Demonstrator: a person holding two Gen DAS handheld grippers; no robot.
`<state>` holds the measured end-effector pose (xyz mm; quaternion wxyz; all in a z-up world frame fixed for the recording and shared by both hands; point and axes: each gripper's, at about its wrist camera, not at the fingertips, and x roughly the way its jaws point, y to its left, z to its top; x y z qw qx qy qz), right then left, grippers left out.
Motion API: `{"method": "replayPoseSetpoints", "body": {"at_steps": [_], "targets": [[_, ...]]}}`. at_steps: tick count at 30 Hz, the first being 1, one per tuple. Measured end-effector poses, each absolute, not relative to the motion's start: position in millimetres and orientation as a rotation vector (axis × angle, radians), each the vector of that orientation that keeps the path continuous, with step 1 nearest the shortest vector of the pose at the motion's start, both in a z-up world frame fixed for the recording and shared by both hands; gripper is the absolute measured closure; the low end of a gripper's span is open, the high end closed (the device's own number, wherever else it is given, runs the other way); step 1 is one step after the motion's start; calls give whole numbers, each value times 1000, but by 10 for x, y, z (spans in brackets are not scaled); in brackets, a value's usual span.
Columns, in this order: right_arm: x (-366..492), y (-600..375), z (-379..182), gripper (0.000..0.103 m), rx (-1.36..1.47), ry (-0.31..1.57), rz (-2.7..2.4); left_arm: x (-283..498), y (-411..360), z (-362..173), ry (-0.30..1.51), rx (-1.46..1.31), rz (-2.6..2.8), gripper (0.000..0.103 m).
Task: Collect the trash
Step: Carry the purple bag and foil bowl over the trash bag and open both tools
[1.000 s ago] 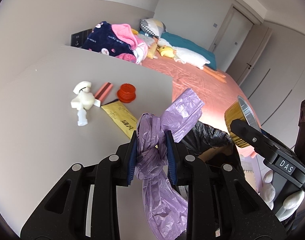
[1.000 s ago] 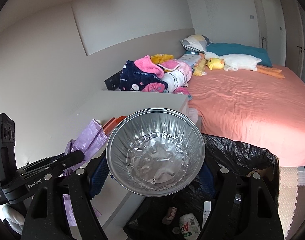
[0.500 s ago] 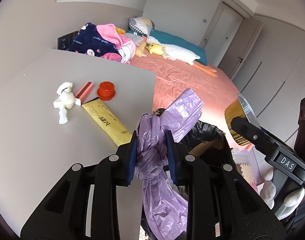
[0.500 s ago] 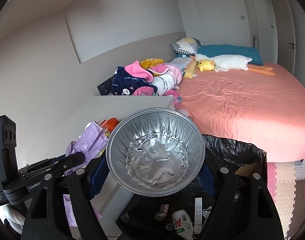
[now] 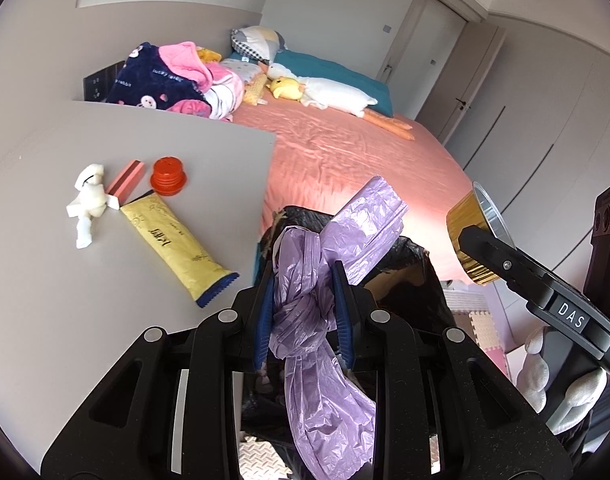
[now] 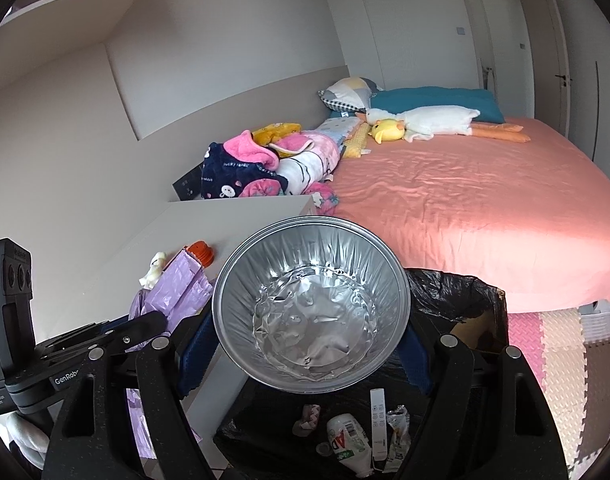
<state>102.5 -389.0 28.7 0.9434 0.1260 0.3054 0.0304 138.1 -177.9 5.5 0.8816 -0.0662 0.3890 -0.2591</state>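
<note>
My left gripper (image 5: 303,304) is shut on a knotted purple plastic bag (image 5: 325,280) and holds it over the black-lined trash bin (image 5: 409,280). My right gripper (image 6: 305,344) is shut on a round foil bowl (image 6: 311,308), empty, held above the same bin (image 6: 465,300). The bowl shows gold-sided in the left wrist view (image 5: 475,236). The purple bag shows at the left in the right wrist view (image 6: 177,284). Bottle and paper scraps (image 6: 353,436) lie in the bin.
On the grey table (image 5: 65,280) lie a yellow tube (image 5: 177,248), an orange cap (image 5: 168,175), a pink stick (image 5: 127,176) and a white crumpled wad (image 5: 89,204). A pink bed (image 6: 465,208) with clothes and plush toys lies beyond. Foam mats (image 6: 565,340) cover the floor.
Both grippers have drawn back and risen a little with their loads. More of the table and the bin's inside shows. Both grips are unchanged.
</note>
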Motion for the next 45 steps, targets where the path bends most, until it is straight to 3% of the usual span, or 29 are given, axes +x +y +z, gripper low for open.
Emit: {"method": "replayPoseSetpoints", "body": {"at_steps": [24,25,27,28,29,34,45], "targets": [[909,-4513,235,25,356,617,-43,1534,-2256,-75,882,-127,-741,77],[905,-4546,223,25,376,620,-42,1546,-2266,-97,895,-132,-763,75],[913,-4601,210,16,411,624,-70,1564,-2281,-123,908,-133,-755,48],[895,-4636,201,10,429,617,-105,1559,-2280,-126,905,-131,-727,22],[889,-4645,197,9,439,610,-124,1557,-2255,-118,882,-133,-694,16],[900,-4661,162,6,440,618,-133,1554,-2165,-67,840,-153,-675,10],[939,-4473,160,6,402,609,-77,1570,-2052,-29,824,-150,-643,10]]}}
